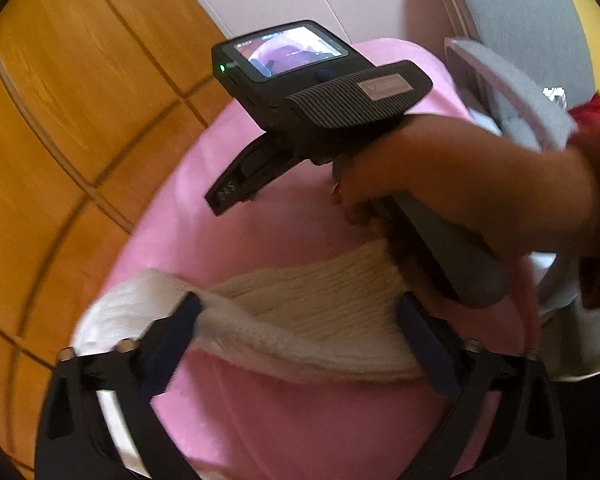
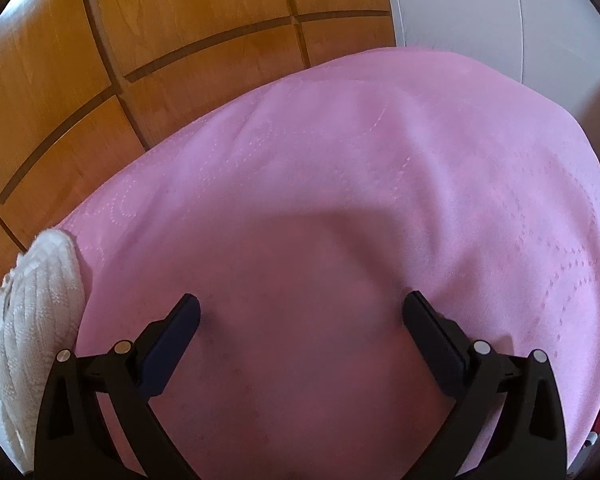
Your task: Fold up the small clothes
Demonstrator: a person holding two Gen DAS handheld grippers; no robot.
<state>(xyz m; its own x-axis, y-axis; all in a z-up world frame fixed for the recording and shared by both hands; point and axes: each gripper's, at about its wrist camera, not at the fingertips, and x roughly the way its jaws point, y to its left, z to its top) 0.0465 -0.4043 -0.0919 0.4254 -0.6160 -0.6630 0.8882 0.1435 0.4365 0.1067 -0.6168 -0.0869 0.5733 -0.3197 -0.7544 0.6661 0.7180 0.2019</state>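
Note:
A small cream knitted garment [image 1: 300, 312] lies on a pink cloth-covered table [image 1: 260, 216]. My left gripper [image 1: 300, 308] is open, its fingers [image 1: 172, 340] wide apart on either side of a fold of the knit. The right gripper shows from behind in the left wrist view as a dark body [image 1: 320, 96] with a lit screen, held by a hand above the far part of the knit. In the right wrist view my right gripper [image 2: 300, 312] is open and empty over bare pink cloth [image 2: 340, 184]. The knit's edge [image 2: 32, 304] shows at the lower left there.
Wooden floor [image 1: 60, 100] lies beyond the table's left edge and also shows in the right wrist view [image 2: 140, 40]. A white wall [image 2: 480, 12] stands behind. A grey chair [image 1: 512, 56] stands at the table's right side, with something red [image 1: 592, 112] near it.

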